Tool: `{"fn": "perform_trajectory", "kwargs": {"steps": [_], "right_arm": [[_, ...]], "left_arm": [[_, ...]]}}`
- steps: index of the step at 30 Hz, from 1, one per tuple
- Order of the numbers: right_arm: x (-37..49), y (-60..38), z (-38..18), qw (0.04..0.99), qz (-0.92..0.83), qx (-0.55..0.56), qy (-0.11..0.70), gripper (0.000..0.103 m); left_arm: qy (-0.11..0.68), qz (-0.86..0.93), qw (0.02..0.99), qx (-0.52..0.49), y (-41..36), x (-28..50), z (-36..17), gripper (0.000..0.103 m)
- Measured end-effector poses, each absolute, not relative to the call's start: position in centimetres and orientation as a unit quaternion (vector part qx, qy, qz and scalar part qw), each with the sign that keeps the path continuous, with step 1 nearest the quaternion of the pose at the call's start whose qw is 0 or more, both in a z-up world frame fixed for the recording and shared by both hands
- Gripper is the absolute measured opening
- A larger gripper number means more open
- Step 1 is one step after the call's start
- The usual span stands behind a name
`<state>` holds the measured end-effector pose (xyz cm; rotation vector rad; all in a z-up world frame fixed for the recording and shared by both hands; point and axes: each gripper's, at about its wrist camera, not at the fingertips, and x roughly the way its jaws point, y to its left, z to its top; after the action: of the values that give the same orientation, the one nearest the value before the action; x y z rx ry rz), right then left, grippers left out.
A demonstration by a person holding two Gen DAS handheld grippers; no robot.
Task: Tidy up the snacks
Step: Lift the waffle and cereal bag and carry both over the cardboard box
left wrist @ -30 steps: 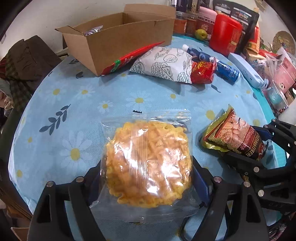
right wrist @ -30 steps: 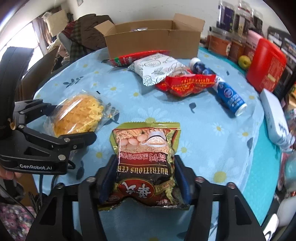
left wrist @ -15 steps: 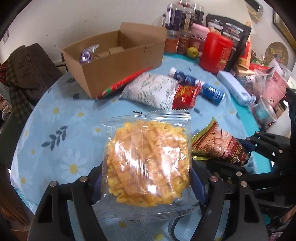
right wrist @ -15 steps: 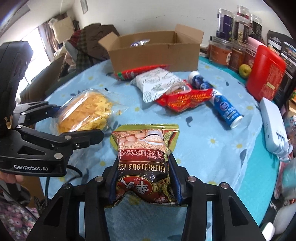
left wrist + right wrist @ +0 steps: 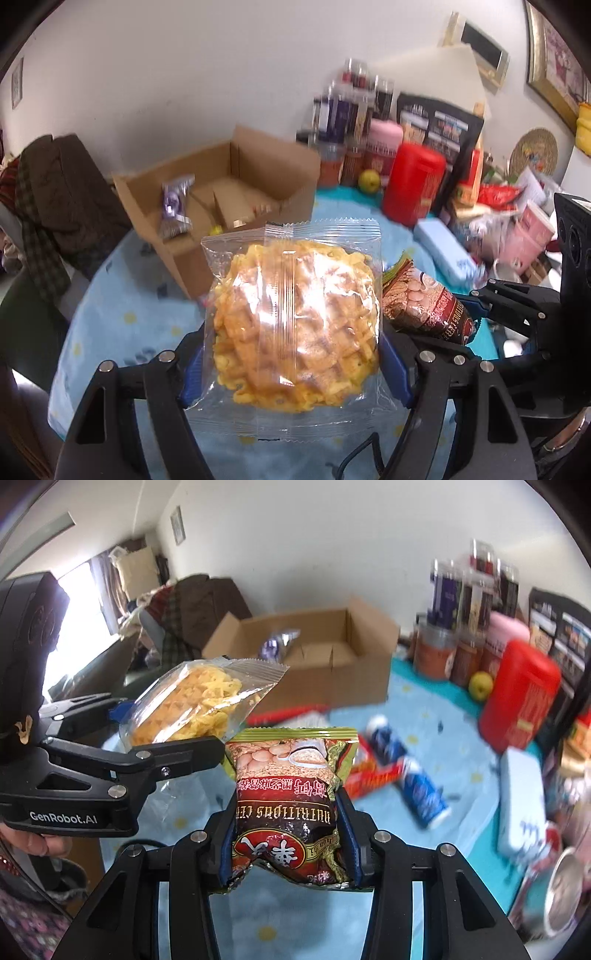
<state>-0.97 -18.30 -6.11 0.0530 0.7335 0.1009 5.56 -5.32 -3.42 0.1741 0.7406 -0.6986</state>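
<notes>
Above the blue tablecloth [image 5: 122,317], left claw [image 5: 291,354] grips a waffle pack [image 5: 295,325], right claw [image 5: 286,834] a cereal packet [image 5: 288,805].

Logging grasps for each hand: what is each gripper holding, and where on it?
Left gripper: clear packet of yellow waffle-like snacks, clamped across its lower sides. Right gripper: dark red cereal packet, pinched across its lower half.

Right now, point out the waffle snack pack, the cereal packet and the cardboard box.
waffle snack pack [image 5: 295,325], left wrist view, on the middle of the yellow waffle inside the clear wrapper.
cereal packet [image 5: 286,812], right wrist view, on its dark printed front.
cardboard box [image 5: 364,681], right wrist view, on its front wall.
</notes>
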Motion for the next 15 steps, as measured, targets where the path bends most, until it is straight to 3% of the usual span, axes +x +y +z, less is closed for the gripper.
{"fn": "perform_trajectory", "kwargs": {"steps": [15], "right_arm": [[5.9, -19.8, 0.3, 0.957, 0.039, 0.003, 0.288, 0.045]], "left_arm": [[0.287, -0.311, 0.904, 0.055, -5.9, 13.1, 1.8, 0.077]]}}
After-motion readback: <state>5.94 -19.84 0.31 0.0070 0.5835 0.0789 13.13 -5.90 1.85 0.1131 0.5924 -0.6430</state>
